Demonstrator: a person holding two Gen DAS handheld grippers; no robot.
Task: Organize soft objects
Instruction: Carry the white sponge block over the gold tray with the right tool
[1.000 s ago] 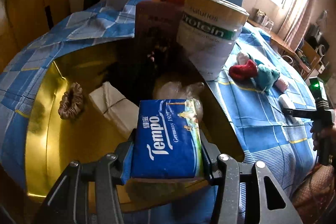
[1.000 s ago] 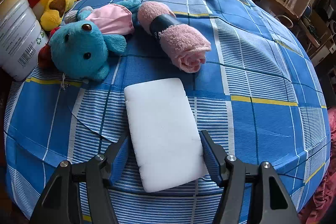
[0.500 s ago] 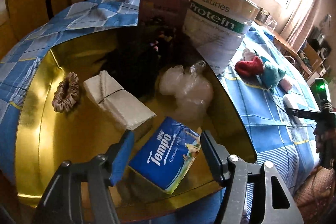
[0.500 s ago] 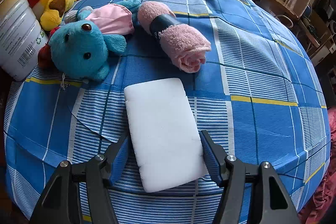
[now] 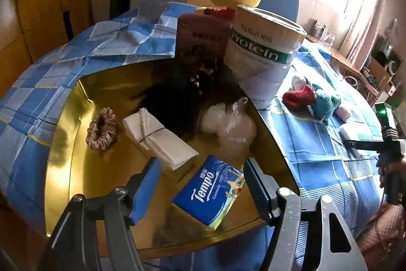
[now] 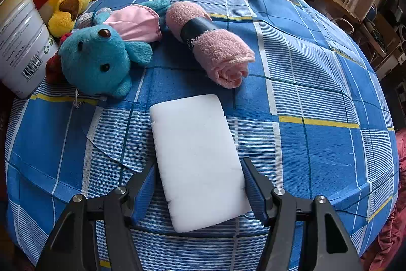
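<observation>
A blue Tempo tissue pack [image 5: 209,194] lies loose in the gold tray [image 5: 63,169] between the wide-open fingers of the left tool [image 5: 201,187], which grips nothing; just beyond it sit a folded white cloth [image 5: 158,141], a scrunchie [image 5: 101,128] and a clear plastic bag [image 5: 228,123]. On the blue checked bench [image 6: 317,93], a white foam pad [image 6: 198,159] lies between the spread fingers of the right tool [image 6: 199,188], unclamped, with a rolled pink towel [image 6: 213,42] and a teal plush [image 6: 99,60] farther ahead.

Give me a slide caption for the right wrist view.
Open right gripper straddles a white foam pad on the blue checked cloth.
</observation>
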